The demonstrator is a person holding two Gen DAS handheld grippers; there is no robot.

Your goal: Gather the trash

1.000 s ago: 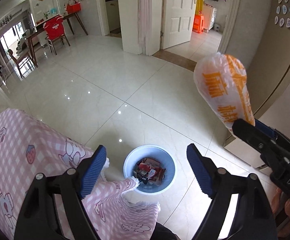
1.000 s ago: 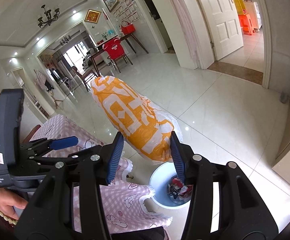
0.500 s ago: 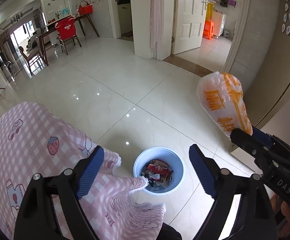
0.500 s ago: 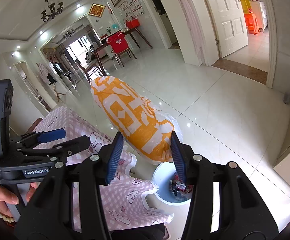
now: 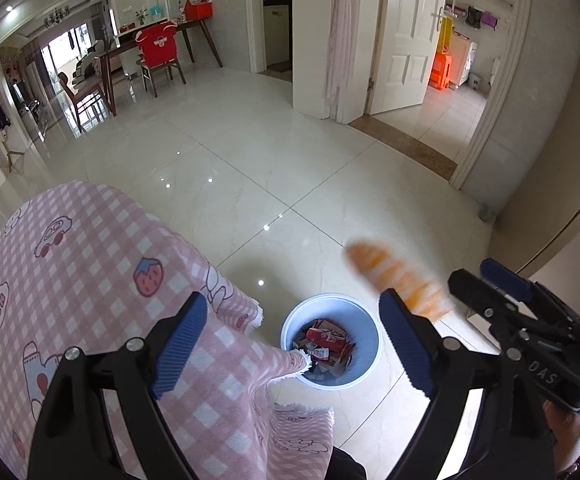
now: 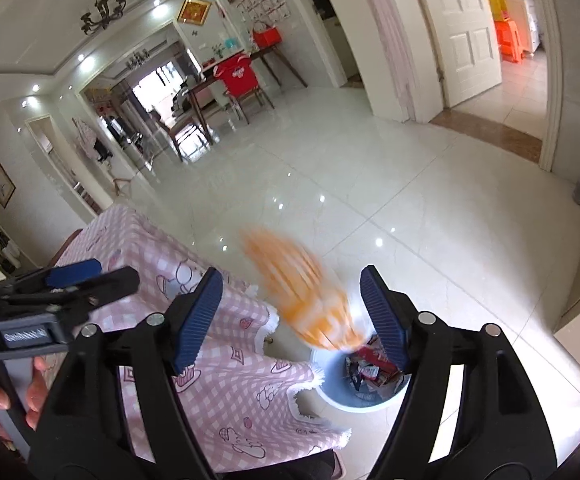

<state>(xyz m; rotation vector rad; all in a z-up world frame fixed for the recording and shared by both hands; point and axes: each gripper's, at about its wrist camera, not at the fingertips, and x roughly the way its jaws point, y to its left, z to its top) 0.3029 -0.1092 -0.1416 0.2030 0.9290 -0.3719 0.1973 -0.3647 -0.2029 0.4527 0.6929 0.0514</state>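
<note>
Above the bin (image 6: 363,390), between the pads of the right gripper (image 6: 290,316), we see the orange-and-white bag (image 6: 301,288), motion-blurred, its lower end just over the rim. The right jaws are opening; the bag sits in the gap but neither pad presses on it, clear space on both sides. In the left wrist view the bag (image 5: 393,276) shows as an orange smear up and right of the bin (image 5: 329,340), just ahead of the right gripper (image 5: 485,284).

The bin is a pale blue-white round tub on the tiled floor (image 5: 250,168), with red and white wrappers (image 5: 325,340) inside. It stands right beside the frayed corner of the pink checked cloth (image 5: 90,264), which overlaps its near rim in both views.

Our left gripper (image 5: 290,340) has its jaws spread wide, nothing between them, aimed down at the bin and cloth edge. In the right wrist view it (image 6: 90,276) juts in from the left, held in a hand (image 6: 6,392).

Farther back: a white door (image 5: 405,32), a chair with a red cover (image 5: 158,46), a dark table (image 5: 194,30).
</note>
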